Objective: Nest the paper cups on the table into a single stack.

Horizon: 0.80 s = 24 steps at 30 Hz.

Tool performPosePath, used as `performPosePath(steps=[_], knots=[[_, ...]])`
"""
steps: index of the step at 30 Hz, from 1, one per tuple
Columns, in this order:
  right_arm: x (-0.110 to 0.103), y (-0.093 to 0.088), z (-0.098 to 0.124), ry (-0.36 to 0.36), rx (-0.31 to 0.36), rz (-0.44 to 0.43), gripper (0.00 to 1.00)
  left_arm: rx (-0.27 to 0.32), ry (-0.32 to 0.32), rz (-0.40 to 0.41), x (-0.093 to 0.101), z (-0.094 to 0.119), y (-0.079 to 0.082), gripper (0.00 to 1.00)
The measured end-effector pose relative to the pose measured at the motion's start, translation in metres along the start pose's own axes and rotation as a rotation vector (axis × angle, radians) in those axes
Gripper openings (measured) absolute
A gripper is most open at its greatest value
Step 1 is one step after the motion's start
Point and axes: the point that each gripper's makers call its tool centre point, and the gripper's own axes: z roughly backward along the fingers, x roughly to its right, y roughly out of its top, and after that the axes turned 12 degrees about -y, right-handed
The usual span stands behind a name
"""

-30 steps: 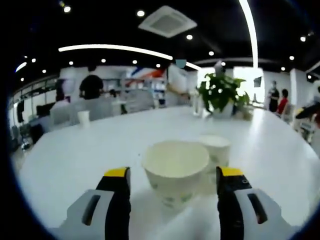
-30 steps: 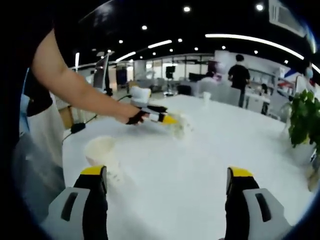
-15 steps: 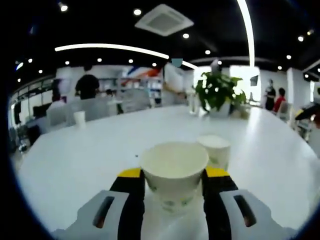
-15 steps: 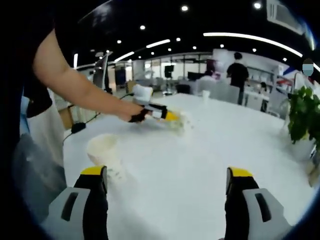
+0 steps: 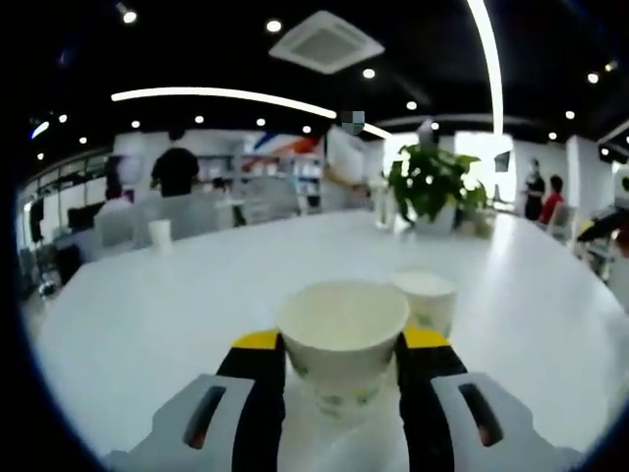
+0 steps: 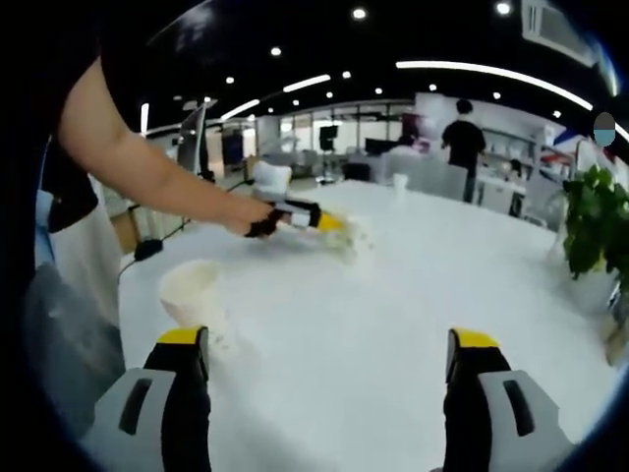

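Note:
My left gripper is shut on a white paper cup that stands upright on the white table, one jaw on each side of its wall. Just behind it to the right stands a second paper cup. In the right gripper view the left gripper is held by a person's hand, with the gripped cup blurred at its tip. My right gripper is open over the table with nothing between its jaws. Another paper cup stands ahead of its left jaw.
A small cup stands at the table's far left side, also the far cup in the right gripper view. A potted plant stands at the far edge. People and chairs are beyond the table. The person's arm reaches across the left.
The left gripper's jaws have closed from wide apart onto the front cup and hold it there. The right gripper stays open; its view has shifted only slightly.

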Motion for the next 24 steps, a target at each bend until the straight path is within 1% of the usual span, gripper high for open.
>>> performPosePath(steps=[2, 9, 15, 19, 24], knots=[[0.001, -0.001, 0.0, -0.002, -0.001, 0.004, 1.0, 0.008, 0.004, 0.009, 0.001, 0.002, 0.002, 0.42], [0.003, -0.001, -0.001, -0.005, -0.007, 0.002, 1.0, 0.028, 0.002, -0.01, 0.005, 0.006, 0.016, 0.42], [0.006, 0.001, 0.0, -0.012, -0.007, 0.001, 1.0, 0.058, 0.012, -0.009, 0.0, 0.012, 0.033, 0.42], [0.003, 0.002, 0.002, -0.009, -0.003, 0.002, 1.0, 0.069, 0.019, -0.013, -0.005, 0.017, 0.043, 0.43], [0.002, 0.002, 0.003, -0.006, -0.004, 0.003, 1.0, 0.095, 0.023, -0.021, -0.006, 0.021, 0.061, 0.43]])
